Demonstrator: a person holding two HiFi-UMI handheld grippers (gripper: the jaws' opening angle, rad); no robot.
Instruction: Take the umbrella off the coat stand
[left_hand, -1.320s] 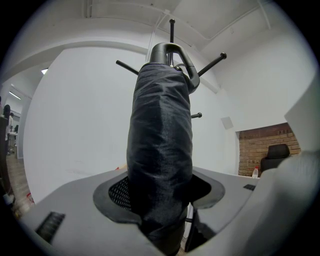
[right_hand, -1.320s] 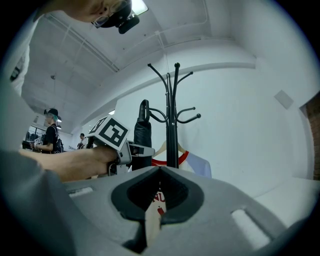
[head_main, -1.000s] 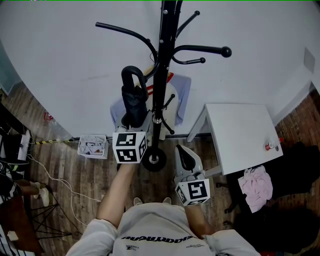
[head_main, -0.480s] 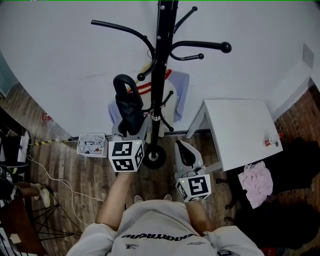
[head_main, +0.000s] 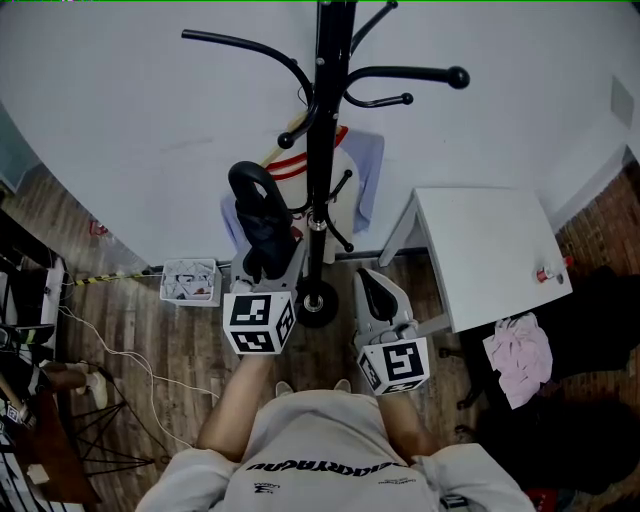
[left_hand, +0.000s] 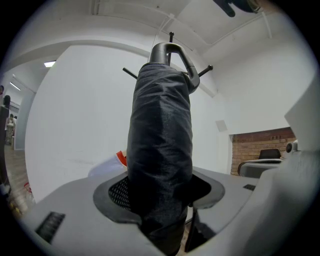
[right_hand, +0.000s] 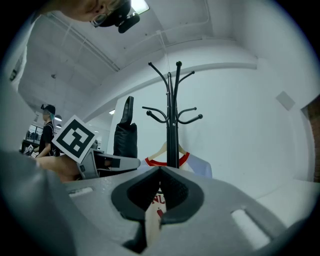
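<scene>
Two grippers, one load — the left gripper (head_main: 266, 265) is clamped on the lower body of the folded black umbrella (head_main: 262, 215), which rises from between its jaws. The right gripper (head_main: 372, 292), jaws together and empty, waits beside it. The umbrella's long axis is near vertical, crook handle (left_hand: 172, 52) uppermost. Step in hand, as judged: carrying it clear of the coat stand (head_main: 318, 150), just beyond the left gripper — the handle appears unhooked. The next move calls for drawing back without snagging.

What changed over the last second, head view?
The left gripper, shut on the umbrella, drew it a little away from the coat stand, toward the person. The right gripper and the stand stayed put.
</scene>
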